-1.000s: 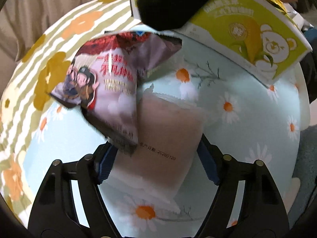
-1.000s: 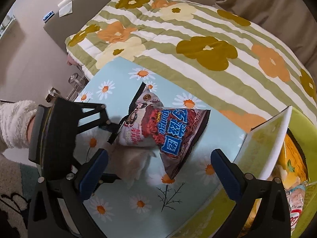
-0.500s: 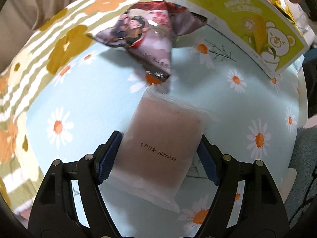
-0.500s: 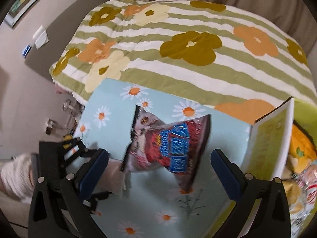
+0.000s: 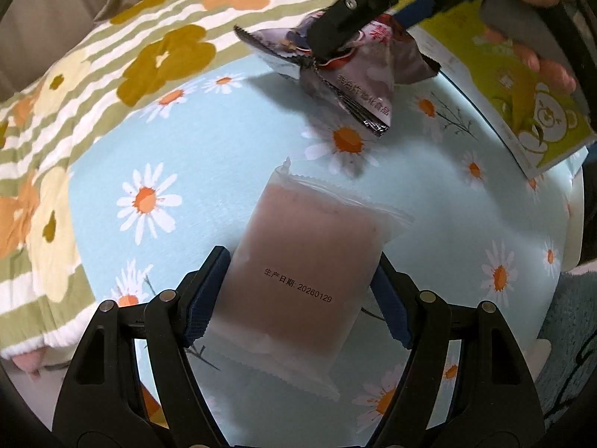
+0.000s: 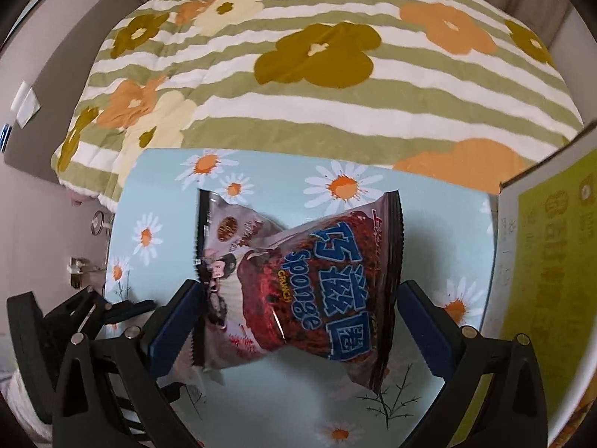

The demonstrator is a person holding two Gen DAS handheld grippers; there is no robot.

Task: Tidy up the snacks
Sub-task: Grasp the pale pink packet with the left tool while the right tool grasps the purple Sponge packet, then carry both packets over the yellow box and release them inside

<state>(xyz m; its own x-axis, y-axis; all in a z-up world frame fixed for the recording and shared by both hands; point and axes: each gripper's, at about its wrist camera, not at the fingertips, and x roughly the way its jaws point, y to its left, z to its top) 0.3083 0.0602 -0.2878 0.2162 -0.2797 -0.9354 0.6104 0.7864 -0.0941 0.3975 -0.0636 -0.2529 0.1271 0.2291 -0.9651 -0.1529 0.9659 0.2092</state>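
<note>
On the left, our left gripper (image 5: pixel 298 291) has its jaws closed on the frosted, pinkish flat snack packet with a printed date (image 5: pixel 309 257), which sits over the near part of the light blue daisy-printed table top (image 5: pixel 209 156); we cannot tell if the packet is lifted or touching the cloth. The grip is only on the lower half, so the soft packet may bend or slide out if we swing it quickly. To the right, our right gripper (image 6: pixel 298 332) has its jaws spread around the dark red and silver puffed "Sponge Crunch" snack bag (image 6: pixel 309 283), near the middle of the table top; the left pad seems to touch the bag, the right pad looks just apart. We think the bag is full of air, so closing may squeeze it out sideways, or crush the contents. At the right edge stands the yellow-green cardboard box with a bear picture (image 5: pixel 537 108); its raised flap could catch a bag carried low.
</note>
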